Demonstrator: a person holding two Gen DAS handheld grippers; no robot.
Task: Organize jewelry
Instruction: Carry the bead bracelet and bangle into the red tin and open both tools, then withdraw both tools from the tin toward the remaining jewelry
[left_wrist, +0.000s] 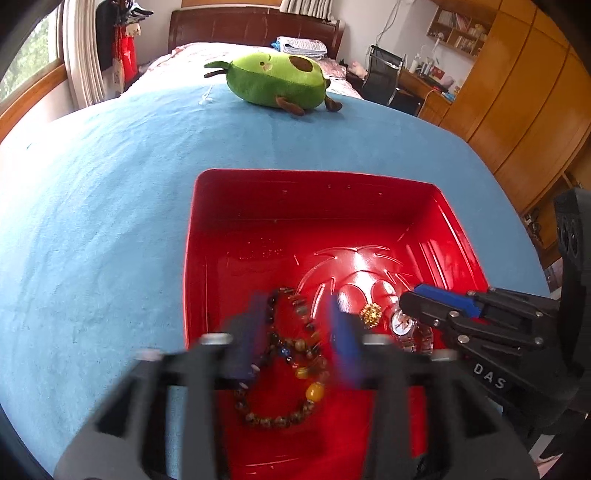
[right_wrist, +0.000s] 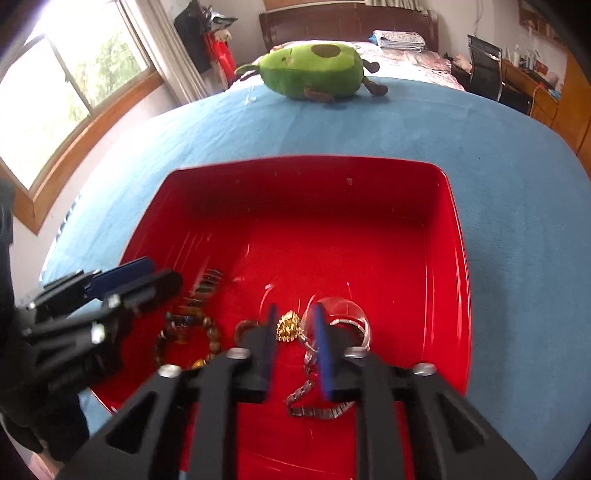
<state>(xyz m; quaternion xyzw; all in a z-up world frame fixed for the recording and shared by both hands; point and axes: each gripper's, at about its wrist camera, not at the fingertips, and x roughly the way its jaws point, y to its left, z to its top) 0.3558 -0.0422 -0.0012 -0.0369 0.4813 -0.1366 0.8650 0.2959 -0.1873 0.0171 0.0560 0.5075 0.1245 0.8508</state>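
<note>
Both grippers point steeply down into the red tray (right_wrist: 456, 236). The left gripper (left_wrist: 297, 328) has parted jaws, and the beaded bracelets (left_wrist: 291, 354) lie loose between and below them. The right gripper (right_wrist: 295, 332) is slightly open, its jaws astride the gold charm (right_wrist: 288, 326) and the metal watch (right_wrist: 317, 402), gripping neither.
</note>
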